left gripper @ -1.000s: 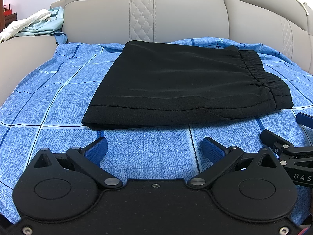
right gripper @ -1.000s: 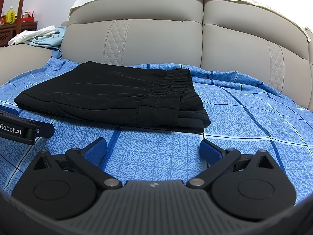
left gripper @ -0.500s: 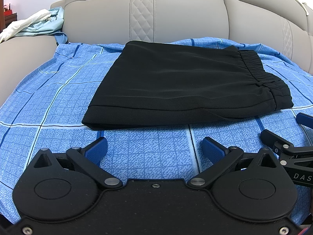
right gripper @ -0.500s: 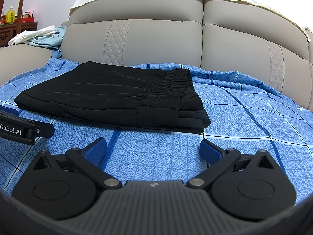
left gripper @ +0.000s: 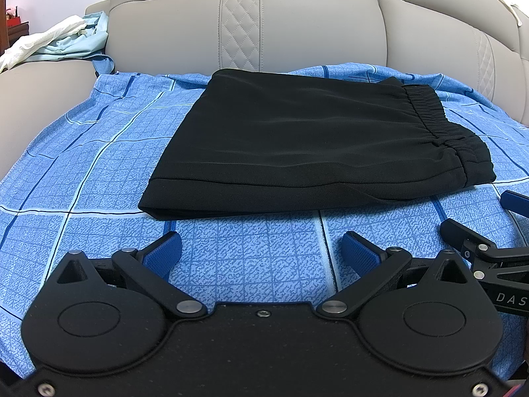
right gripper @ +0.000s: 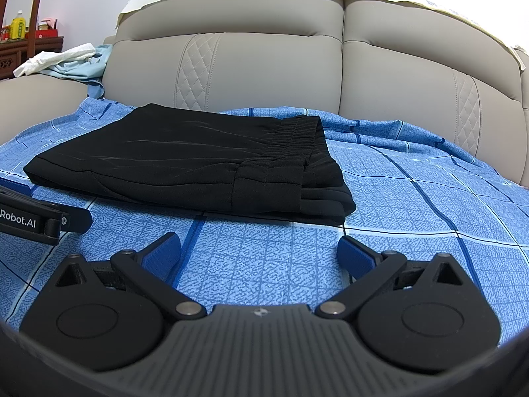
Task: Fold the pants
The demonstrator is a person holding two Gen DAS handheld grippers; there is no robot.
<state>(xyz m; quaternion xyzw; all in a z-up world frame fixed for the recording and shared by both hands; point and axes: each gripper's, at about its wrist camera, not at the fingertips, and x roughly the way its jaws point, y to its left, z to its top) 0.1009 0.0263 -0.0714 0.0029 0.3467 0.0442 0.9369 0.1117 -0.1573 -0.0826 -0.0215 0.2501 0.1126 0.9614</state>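
Nothing has moved since a second ago. The black pants (left gripper: 314, 142) lie folded flat on the blue sheet (left gripper: 82, 178) on the sofa. Both the left gripper (left gripper: 261, 251) and right gripper (right gripper: 258, 251) wait near them, fingers apart, holding nothing. The folding looks done.

Matt black cloth pants (left gripper: 307, 139) on woven blue checked sheet (left gripper: 82, 172); smooth beige leather sofa (left gripper: 297, 23).
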